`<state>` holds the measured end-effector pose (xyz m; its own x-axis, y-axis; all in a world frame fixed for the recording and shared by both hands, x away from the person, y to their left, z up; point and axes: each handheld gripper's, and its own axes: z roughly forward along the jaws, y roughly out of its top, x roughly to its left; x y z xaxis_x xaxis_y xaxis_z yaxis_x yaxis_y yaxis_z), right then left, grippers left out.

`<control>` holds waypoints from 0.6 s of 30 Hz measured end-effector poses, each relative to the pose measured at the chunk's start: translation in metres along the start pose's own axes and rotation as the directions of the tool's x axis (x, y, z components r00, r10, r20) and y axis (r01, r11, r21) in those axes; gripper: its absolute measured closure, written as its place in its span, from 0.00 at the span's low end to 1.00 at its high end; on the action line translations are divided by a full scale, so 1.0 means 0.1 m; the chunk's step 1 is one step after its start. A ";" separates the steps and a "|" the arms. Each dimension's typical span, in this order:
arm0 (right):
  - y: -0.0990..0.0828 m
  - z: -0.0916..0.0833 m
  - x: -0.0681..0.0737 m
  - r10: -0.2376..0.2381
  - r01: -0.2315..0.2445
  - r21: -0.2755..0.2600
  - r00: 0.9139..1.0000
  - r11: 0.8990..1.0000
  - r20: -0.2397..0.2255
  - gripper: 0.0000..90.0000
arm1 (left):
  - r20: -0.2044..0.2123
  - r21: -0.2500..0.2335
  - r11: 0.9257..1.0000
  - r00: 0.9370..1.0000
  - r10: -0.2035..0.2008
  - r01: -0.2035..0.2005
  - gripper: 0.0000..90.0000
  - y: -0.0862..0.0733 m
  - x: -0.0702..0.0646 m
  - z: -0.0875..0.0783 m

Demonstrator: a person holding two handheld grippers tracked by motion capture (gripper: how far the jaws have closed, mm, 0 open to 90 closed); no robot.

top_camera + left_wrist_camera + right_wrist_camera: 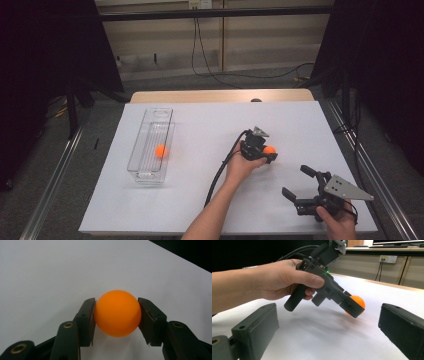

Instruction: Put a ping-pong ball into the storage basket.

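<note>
An orange ball (117,313) is pinched between the two black jaws of my left gripper (116,300), right of the table's middle in the high view. There the ball (270,149) peeks out beyond the left gripper (269,152), low over the white sheet. I cannot tell whether it touches the sheet. My right gripper (296,181) stands open near the front right, jaws wide apart with nothing between them. Its own view looks between those jaws (328,308) at the hand, the left gripper and the held ball (359,302). A second orange ball (160,150) lies inside a clear plastic bin (145,175) at the left.
A white sheet (200,200) covers the table, with a wooden edge (220,95) at the back. Black cables trail from the left gripper toward the front. Dark stands and floor rails flank the table on both sides.
</note>
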<state>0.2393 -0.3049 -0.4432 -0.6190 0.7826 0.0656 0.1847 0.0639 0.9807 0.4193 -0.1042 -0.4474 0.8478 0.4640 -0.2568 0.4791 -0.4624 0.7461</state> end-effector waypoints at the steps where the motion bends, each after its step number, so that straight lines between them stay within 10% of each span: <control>1: 0.00 0.00 0.00 0.000 0.000 0.000 1.000 1.000 0.000 0.02 | -0.002 -0.002 1.000 1.000 0.000 0.000 0.57 -0.01 0.00 -0.02; 18: 0.00 0.01 0.01 -0.002 0.002 -0.002 1.000 1.000 0.000 0.02 | -0.019 0.010 1.000 1.000 -0.004 0.004 0.57 -0.09 0.08 -0.24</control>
<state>0.2393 -0.3040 -0.4431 -0.6191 0.7827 0.0640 0.1823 0.0640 0.9812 0.4160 -0.0779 -0.4415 0.8413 0.4802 -0.2481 0.4849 -0.4676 0.7391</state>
